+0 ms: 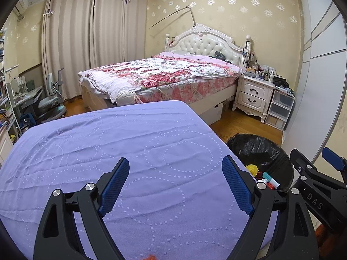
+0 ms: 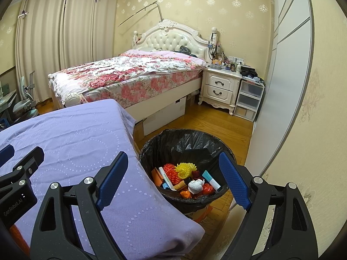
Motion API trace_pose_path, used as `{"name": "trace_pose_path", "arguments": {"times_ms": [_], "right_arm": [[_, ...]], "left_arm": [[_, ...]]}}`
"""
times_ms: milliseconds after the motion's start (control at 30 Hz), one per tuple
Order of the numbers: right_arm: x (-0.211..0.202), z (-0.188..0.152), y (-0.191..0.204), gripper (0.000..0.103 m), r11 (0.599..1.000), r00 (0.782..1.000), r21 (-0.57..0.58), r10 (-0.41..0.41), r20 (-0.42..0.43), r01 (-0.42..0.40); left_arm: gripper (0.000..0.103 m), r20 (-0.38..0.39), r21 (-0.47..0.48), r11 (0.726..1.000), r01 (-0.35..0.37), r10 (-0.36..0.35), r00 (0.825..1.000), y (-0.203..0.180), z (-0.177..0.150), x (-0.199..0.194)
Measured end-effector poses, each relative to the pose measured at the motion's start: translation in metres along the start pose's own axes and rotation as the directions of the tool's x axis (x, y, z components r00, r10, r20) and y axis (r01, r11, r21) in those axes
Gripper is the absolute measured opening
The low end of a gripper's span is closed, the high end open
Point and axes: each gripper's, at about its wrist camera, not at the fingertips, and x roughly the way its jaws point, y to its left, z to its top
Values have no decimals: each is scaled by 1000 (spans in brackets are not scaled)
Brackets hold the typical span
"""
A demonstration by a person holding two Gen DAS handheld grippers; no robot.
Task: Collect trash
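A bin lined with a black bag (image 2: 186,143) stands on the floor right of a table under a purple cloth (image 2: 71,143). Inside lie several pieces of trash: a yellow spiky ball (image 2: 185,169), a white crumpled wad (image 2: 195,185), orange and red bits, a white-teal tube (image 2: 211,181). The bin also shows in the left wrist view (image 1: 260,149). My right gripper (image 2: 173,162) is open and empty, above the bin's near rim and table edge. My left gripper (image 1: 175,166) is open and empty over the purple cloth (image 1: 130,143).
A bed with a floral cover (image 2: 130,73) stands behind the table. A white nightstand (image 2: 221,86) and plastic drawers (image 2: 248,99) stand by a wardrobe (image 2: 288,65) on the right. A desk and chair (image 1: 49,101) are at the far left. Wooden floor (image 2: 216,121) surrounds the bin.
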Motion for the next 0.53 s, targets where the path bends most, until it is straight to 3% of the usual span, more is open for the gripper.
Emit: {"name": "trace_pose_path", "arguments": {"times_ms": [233, 533], "right_arm": [[1, -6, 3, 84, 1000, 1000, -5, 4, -4, -4], [3, -9, 26, 84, 998, 999, -36, 48, -24, -49]], "left_arm": [[85, 23, 16, 1000, -18, 18, 1000, 3, 2, 0], [85, -39, -24, 998, -57, 56, 998, 31, 1, 14]]}}
